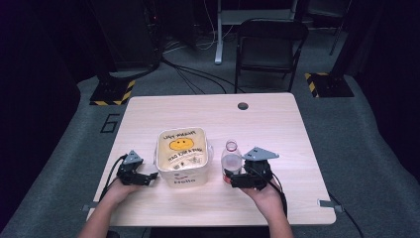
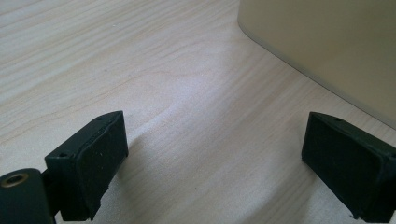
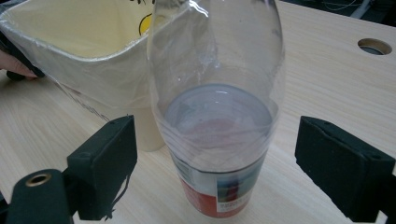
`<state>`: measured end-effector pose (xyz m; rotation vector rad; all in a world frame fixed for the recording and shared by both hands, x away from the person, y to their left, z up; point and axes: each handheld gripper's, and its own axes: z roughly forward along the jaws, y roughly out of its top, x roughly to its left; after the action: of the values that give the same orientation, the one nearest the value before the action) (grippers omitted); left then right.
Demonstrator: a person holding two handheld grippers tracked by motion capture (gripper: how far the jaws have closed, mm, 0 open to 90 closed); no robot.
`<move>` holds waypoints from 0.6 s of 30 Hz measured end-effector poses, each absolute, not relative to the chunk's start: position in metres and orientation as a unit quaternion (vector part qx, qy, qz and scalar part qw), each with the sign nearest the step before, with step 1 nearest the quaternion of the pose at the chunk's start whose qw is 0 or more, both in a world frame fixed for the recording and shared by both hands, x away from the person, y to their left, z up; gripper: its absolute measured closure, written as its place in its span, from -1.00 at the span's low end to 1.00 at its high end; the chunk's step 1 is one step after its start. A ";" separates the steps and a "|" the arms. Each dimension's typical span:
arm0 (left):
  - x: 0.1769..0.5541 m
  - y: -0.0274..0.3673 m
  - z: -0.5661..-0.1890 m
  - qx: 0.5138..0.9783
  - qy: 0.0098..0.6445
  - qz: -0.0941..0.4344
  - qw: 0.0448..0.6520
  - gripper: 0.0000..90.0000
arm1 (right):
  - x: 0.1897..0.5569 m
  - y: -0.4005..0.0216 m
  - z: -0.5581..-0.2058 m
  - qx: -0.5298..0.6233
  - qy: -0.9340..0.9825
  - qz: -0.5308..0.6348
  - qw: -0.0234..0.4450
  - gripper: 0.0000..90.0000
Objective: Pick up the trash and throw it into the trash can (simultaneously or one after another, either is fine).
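The right claw (image 3: 215, 163) stands wide open around a clear plastic bottle with a red label (image 3: 217, 107), which stands upright on the pale wooden worktop (image 1: 277, 129) between its jaws, touching neither. Just beyond that bottle sits a cream square tub printed with a yellow smiley (image 1: 181, 154). The left claw (image 2: 215, 158) is also wide open and holds nothing, the tub's wall just ahead of its far jaw.

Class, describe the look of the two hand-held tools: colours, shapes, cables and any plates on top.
Both are black. The left tool and right tool each carry a grey three-cornered plate on top and trail a black cable. The jaws are blocky, with flat dark pads. The forearms are bare, with no sleeves in view.
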<state>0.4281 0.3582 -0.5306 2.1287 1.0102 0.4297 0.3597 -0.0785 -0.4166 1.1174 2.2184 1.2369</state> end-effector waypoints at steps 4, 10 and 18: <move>0.428 0.358 -0.531 0.828 0.392 0.167 0.365 -0.85 | 0.364 -0.074 -0.417 0.396 0.787 0.436 0.181 -0.73; 0.428 0.358 -0.531 0.828 0.392 0.167 0.365 -0.85 | 0.369 -0.069 -0.415 0.394 0.787 0.439 0.183 -0.70; 0.428 0.358 -0.531 0.829 0.391 0.167 0.364 -0.85 | 0.372 -0.065 -0.419 0.395 0.793 0.429 0.175 -0.46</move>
<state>0.4284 0.3583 -0.5305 2.1317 1.0067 0.4285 0.3717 -0.0653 -0.4190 1.1186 2.2484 1.2170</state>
